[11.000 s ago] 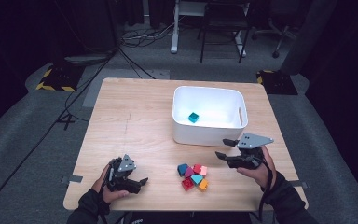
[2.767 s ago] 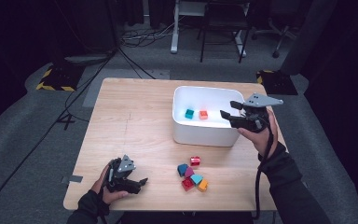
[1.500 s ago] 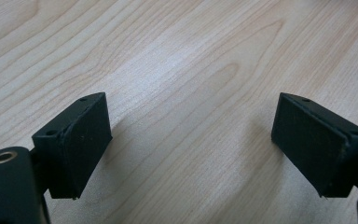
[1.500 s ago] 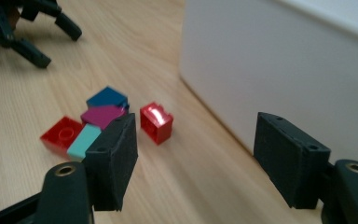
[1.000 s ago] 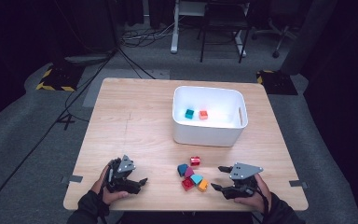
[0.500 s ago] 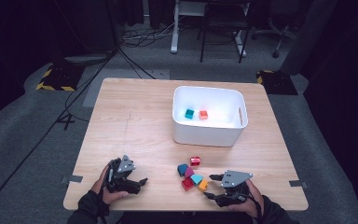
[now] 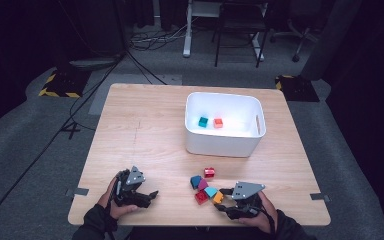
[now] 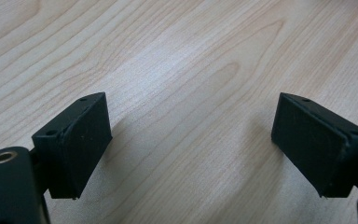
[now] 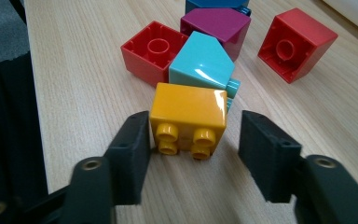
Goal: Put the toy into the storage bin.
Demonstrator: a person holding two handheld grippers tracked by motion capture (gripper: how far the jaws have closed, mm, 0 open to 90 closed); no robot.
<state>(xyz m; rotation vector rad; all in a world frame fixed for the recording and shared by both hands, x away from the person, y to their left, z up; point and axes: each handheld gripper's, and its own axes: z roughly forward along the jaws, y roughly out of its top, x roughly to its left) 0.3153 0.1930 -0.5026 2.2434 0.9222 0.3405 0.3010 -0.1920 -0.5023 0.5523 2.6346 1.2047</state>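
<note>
The right gripper point(image 7: 222, 199) has slid left since a moment ago, right up to the block pile at the lower middle of the high view. Its jaws are spread around the orange block point(image 9: 189, 119), one jaw touching a side, the other a bit off, not clamped yet. The left gripper point(image 8: 189, 140) hasn't budged at lower left, jaws wide apart over bare table point(image 8: 177, 60). No readable writing anywhere. The white bin point(image 7: 223, 145) holds two blocks.

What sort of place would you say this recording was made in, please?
Probably a lab or studio workspace, not a home: a bare wooden table stands on grey carpet among dark curtains, with floor cables and hazard-striped tape.
</note>
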